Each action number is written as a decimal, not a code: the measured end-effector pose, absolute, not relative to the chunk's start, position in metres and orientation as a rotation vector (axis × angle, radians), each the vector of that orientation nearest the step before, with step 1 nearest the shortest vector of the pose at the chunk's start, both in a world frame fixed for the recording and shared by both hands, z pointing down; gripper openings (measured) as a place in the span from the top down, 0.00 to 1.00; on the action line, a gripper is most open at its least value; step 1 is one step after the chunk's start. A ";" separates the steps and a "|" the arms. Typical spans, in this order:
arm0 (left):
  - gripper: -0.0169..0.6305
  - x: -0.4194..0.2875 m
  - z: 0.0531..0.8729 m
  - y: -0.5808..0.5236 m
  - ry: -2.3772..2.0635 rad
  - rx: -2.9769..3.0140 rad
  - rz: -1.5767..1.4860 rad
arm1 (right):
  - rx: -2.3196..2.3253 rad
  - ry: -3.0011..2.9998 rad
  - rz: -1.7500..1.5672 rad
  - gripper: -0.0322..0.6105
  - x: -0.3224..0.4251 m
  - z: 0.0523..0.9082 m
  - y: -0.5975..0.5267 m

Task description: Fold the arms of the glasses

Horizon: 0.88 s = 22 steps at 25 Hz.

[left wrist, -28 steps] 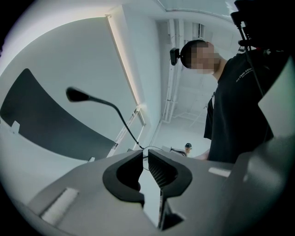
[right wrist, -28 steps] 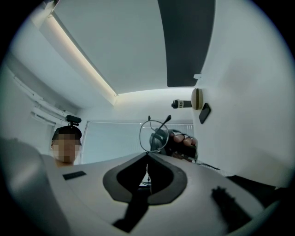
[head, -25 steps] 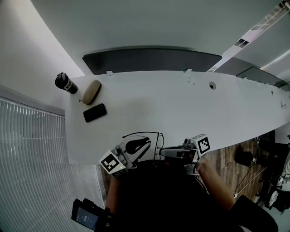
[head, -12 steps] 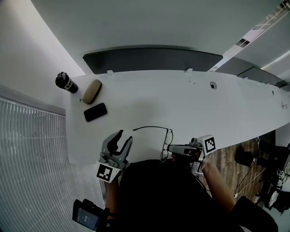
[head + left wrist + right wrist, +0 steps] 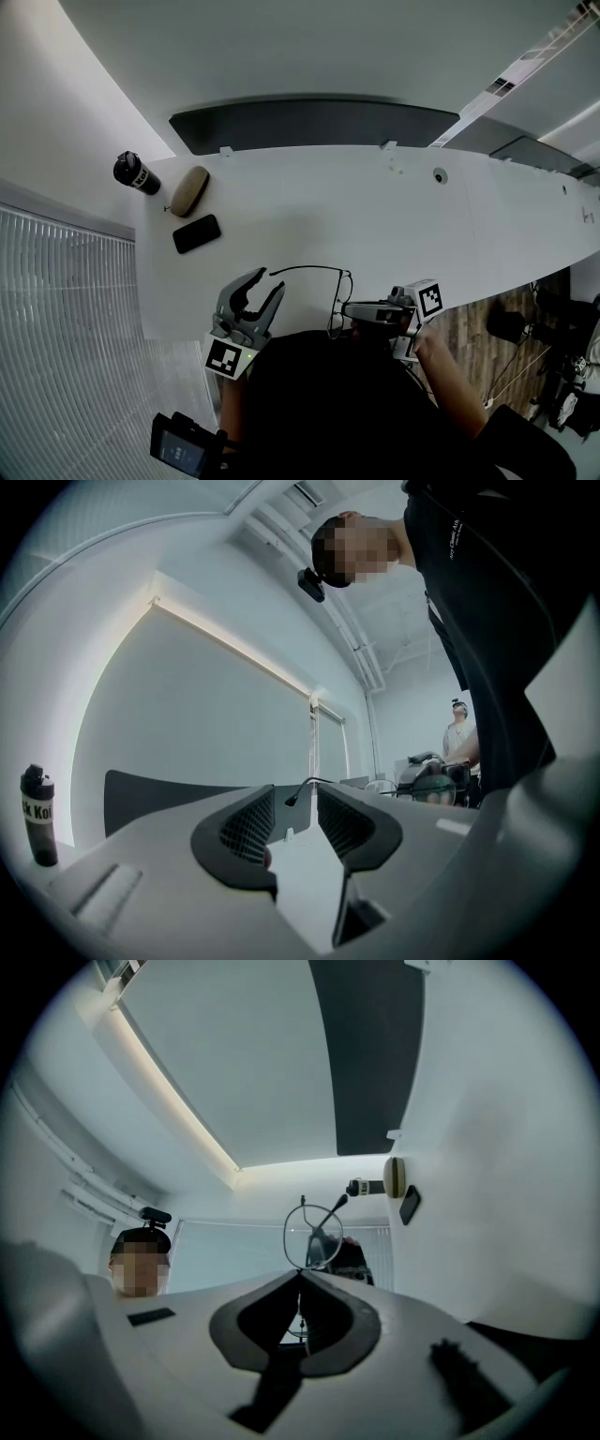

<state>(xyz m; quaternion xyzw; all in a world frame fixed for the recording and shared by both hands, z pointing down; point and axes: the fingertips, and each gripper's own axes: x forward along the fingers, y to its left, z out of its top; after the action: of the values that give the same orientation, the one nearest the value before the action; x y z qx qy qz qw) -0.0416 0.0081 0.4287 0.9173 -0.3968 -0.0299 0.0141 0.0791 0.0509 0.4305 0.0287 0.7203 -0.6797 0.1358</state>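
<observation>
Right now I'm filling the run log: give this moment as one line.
left gripper: open, empty, jaws just been opening | right gripper: shut on glasses | glasses: near table edge, one arm unfolded

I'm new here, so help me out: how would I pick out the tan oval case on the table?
Find the long white table and go to its far left corner. The case lies there beside a black bottle and a black phone. It alone is tan, a rounded oval lying flat.
</observation>
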 end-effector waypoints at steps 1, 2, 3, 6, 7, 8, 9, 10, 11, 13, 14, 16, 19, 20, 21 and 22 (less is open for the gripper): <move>0.75 -0.042 0.428 0.008 -1.237 2.858 -0.098 | 0.085 2.086 -1.967 0.93 0.079 0.431 0.051; 0.77 -0.042 0.427 0.008 -1.240 2.859 -0.103 | 0.083 2.085 -1.962 0.93 0.079 0.430 0.050; 0.80 -0.043 0.426 0.008 -1.244 2.860 -0.108 | 0.081 2.084 -1.958 0.93 0.078 0.429 0.050; 0.85 -0.044 0.424 0.009 -1.260 2.870 -0.118 | 0.082 2.085 -1.957 0.93 0.077 0.427 0.050; 0.87 -0.044 0.423 0.009 -1.265 2.872 -0.118 | 0.082 2.085 -1.957 0.93 0.076 0.426 0.050; 0.87 -0.044 0.423 0.009 -1.267 2.870 -0.121 | 0.084 2.083 -1.957 0.93 0.076 0.426 0.050; 0.87 -0.044 0.422 0.008 -1.269 2.866 -0.127 | 0.087 2.082 -1.959 0.93 0.076 0.426 0.050; 0.87 -0.044 0.422 0.007 -1.270 2.860 -0.133 | 0.090 2.085 -1.965 0.93 0.077 0.427 0.051; 0.87 -0.044 0.423 0.006 -1.269 2.854 -0.137 | 0.092 2.089 -1.972 0.93 0.077 0.428 0.052; 0.87 -0.044 0.424 0.006 -1.262 2.851 -0.140 | 0.095 2.091 -1.987 0.93 0.077 0.431 0.054; 0.87 -0.044 0.424 0.006 -1.257 2.854 -0.142 | 0.096 2.091 -1.992 0.93 0.077 0.432 0.055; 0.89 -0.043 0.421 0.007 -1.250 2.862 -0.146 | 0.095 2.088 -1.995 0.93 0.078 0.433 0.055; 0.90 -0.041 0.417 0.009 -1.244 2.876 -0.145 | 0.087 2.087 -1.992 0.93 0.079 0.432 0.055; 0.90 -0.040 0.416 0.009 -1.241 2.883 -0.145 | 0.084 2.087 -1.991 0.93 0.079 0.432 0.054; 0.90 -0.040 0.416 0.010 -1.237 2.888 -0.146 | 0.081 2.085 -1.990 0.93 0.078 0.431 0.053; 0.90 -0.039 0.416 0.010 -1.232 2.892 -0.145 | 0.078 2.082 -1.988 0.93 0.078 0.431 0.053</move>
<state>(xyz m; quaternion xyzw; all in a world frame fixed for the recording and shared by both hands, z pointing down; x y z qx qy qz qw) -0.0390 0.0101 0.4160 0.9190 -0.3916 -0.0461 -0.0026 0.0781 0.0527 0.4307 0.0267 0.7169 -0.6843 0.1307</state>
